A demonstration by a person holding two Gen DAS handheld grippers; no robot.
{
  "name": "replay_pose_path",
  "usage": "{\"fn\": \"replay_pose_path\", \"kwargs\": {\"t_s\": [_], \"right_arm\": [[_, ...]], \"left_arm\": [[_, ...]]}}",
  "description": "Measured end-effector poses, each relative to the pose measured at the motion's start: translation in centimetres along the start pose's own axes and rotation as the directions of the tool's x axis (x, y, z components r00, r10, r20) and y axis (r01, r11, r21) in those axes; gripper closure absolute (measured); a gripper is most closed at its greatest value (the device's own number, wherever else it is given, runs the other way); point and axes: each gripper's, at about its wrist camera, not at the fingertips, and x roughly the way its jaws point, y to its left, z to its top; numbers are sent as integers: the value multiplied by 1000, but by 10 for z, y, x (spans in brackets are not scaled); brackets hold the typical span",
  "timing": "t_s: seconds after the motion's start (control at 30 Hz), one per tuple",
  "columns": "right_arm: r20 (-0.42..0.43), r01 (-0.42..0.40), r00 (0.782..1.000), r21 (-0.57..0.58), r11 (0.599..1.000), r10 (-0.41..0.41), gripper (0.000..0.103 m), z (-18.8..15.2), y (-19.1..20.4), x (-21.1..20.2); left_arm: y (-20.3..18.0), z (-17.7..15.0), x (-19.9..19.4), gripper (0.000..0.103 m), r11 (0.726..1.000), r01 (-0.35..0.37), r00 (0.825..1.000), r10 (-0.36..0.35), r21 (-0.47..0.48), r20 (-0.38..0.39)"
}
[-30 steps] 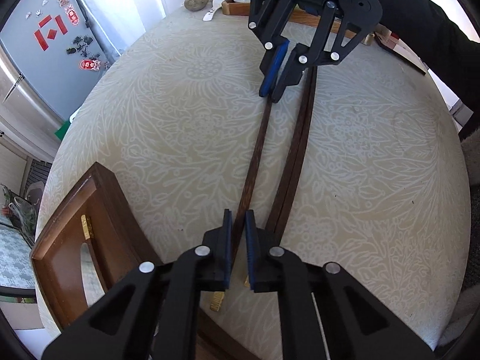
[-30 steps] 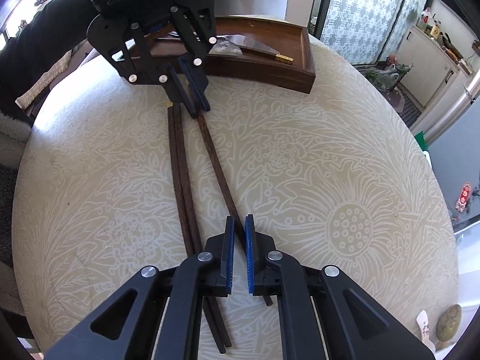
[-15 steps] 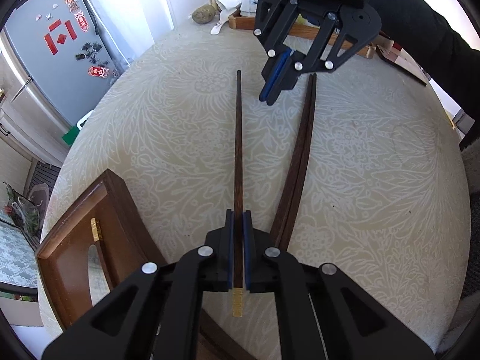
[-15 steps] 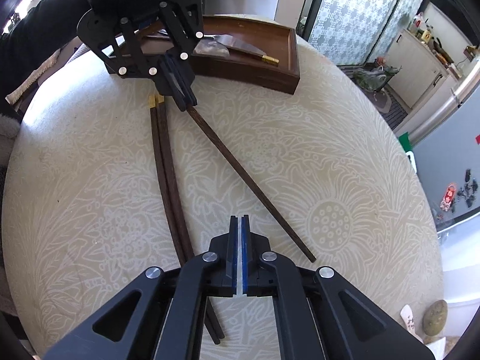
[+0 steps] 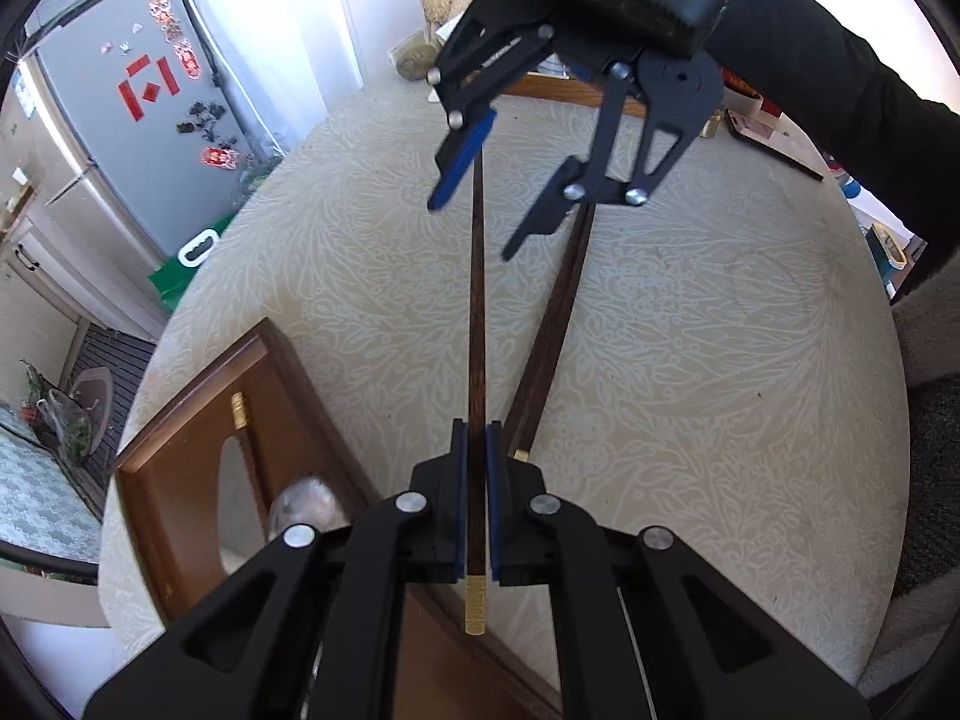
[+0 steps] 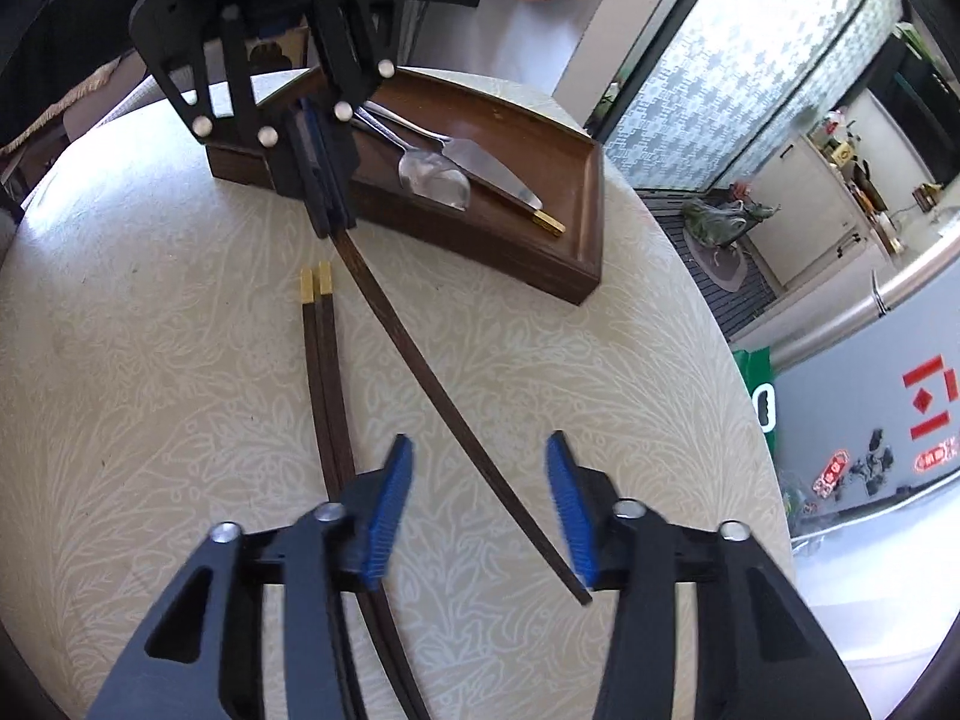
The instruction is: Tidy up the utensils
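Left gripper point(image 5: 475, 498) angled down, clamping chopstick point(image 5: 477, 324); right gripper point(image 6: 477, 504) jaws opening, seemingly empty.

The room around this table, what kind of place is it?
Most likely a home kitchen or dining area: a fridge with magnets, a patterned tablecloth, and a wooden tray holding cutlery.

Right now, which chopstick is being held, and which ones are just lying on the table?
The single chopstick is pinched in the left gripper. The two side-by-side chopsticks with gold ends lie flat, untouched.
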Motion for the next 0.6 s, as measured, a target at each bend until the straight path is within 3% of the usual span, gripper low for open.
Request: {"fn": "replay_pose_path", "kwargs": {"t_s": [0.17, 0.6], "right_arm": [[-5, 21, 1000, -63, 998, -22, 87, 37, 7, 12], [11, 73, 997, -173, 982, -72, 86, 123, 7, 63]], "left_arm": [[2, -21, -26, 97, 998, -51, 999, 51, -31, 2], [40, -90, -44, 97, 972, -181, 983, 175, -151, -52]]}}
